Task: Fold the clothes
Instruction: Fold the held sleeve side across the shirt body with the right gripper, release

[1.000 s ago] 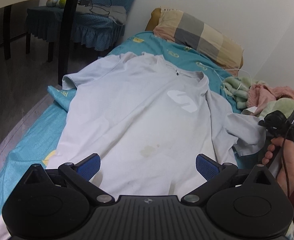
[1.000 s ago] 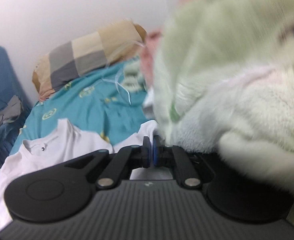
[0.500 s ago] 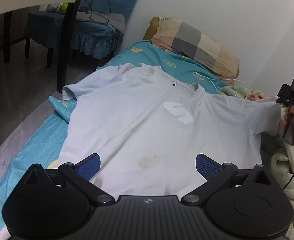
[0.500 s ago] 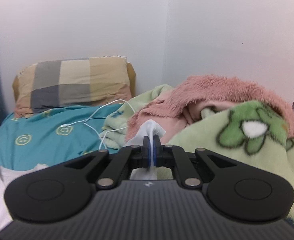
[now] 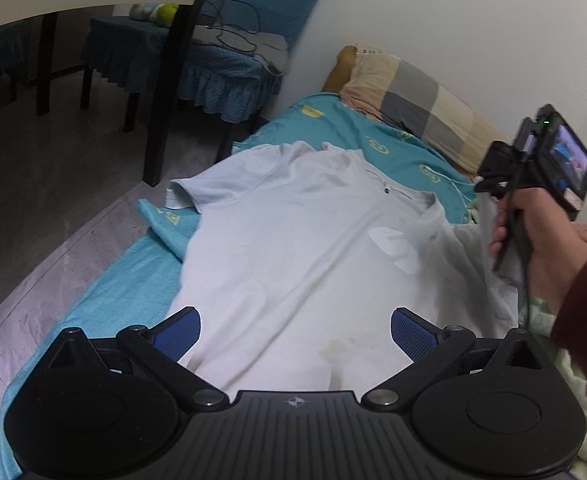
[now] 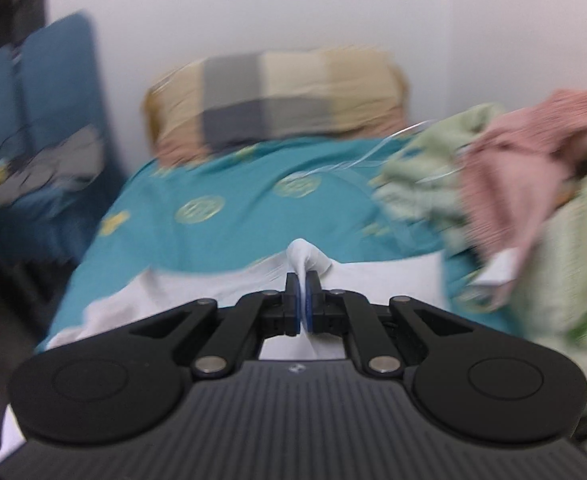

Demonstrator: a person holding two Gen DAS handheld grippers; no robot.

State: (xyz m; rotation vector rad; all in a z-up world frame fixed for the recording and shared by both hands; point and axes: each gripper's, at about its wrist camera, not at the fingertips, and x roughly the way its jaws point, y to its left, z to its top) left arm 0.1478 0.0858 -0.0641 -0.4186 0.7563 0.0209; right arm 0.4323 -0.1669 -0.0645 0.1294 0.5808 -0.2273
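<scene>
A white T-shirt (image 5: 305, 248) lies face up on the teal bed sheet (image 5: 117, 300), collar toward the pillow. My left gripper (image 5: 295, 330) is open and empty, hovering over the shirt's lower hem. My right gripper (image 6: 302, 304) is shut on the shirt's right sleeve (image 6: 307, 254) and holds it lifted above the shirt's right shoulder. It also shows in the left wrist view (image 5: 489, 184), held in a hand. The right wrist view is blurred by motion.
A checked pillow (image 5: 417, 96) lies at the bed's head against the wall. Green and pink blankets (image 6: 533, 184) are piled on the bed's right side. A white cable (image 6: 373, 160) lies near them. A dark table (image 5: 165, 80) and blue-covered chair (image 5: 229, 72) stand left of the bed.
My right gripper has carried the pinched sleeve up and leftward, from over the blankets back toward the shirt's body. My left gripper stays open over the hem.
</scene>
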